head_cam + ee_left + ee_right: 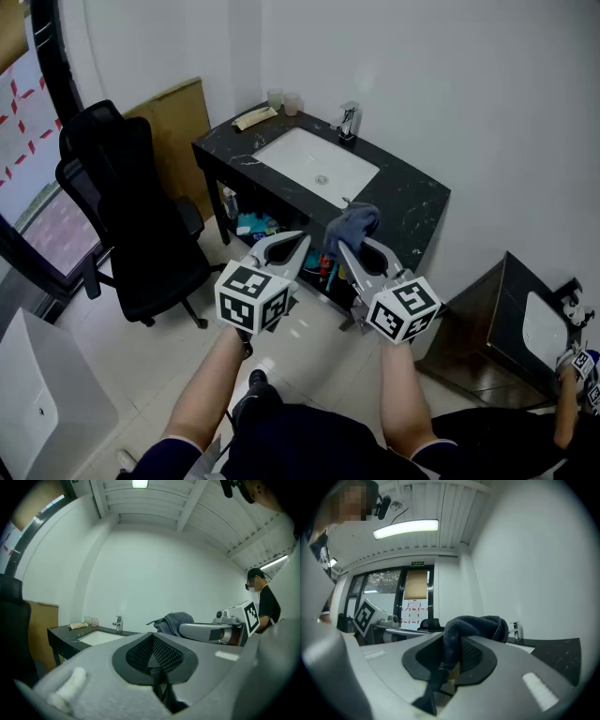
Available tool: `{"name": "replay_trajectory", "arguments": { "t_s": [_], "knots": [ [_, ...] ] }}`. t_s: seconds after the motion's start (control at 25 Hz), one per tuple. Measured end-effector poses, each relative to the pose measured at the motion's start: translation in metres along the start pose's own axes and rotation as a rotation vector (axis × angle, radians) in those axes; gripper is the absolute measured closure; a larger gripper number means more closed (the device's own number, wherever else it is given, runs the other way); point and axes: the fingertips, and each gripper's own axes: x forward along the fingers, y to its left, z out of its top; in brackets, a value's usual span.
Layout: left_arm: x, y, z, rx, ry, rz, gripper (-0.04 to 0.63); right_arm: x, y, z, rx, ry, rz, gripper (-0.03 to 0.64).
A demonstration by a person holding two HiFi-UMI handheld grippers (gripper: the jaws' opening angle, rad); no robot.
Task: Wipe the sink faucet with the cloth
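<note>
In the head view, the left gripper (298,243) and the right gripper (360,246) are held level in front of a black counter (417,200), well short of the faucet (349,122) behind the sink (286,150). The left gripper view shows its jaws pressed together with nothing between them. In the right gripper view, the jaws pinch a dark cloth (477,627), which bunches above them.

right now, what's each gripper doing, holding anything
Left gripper: jaws closed, nothing between them.
Right gripper: jaws closed on the dark cloth, which bunches up above them.
</note>
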Motion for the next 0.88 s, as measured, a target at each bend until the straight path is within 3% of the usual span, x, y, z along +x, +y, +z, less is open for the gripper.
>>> {"name": "replay_trajectory", "arguments": {
  "t_s": [0.52, 0.88],
  "knots": [
    [0.006, 0.147, -0.002, -0.030, 0.026, -0.063, 0.595, 0.132, -0.010, -0.014, 0.009, 0.046, -0.103, 0.549],
    [0.046, 0.203, -0.009, -0.068, 0.047, -0.099, 0.595, 0.182, -0.039, -0.033, 0.008, 0.095, -0.146, 0.548]
  ]
}}
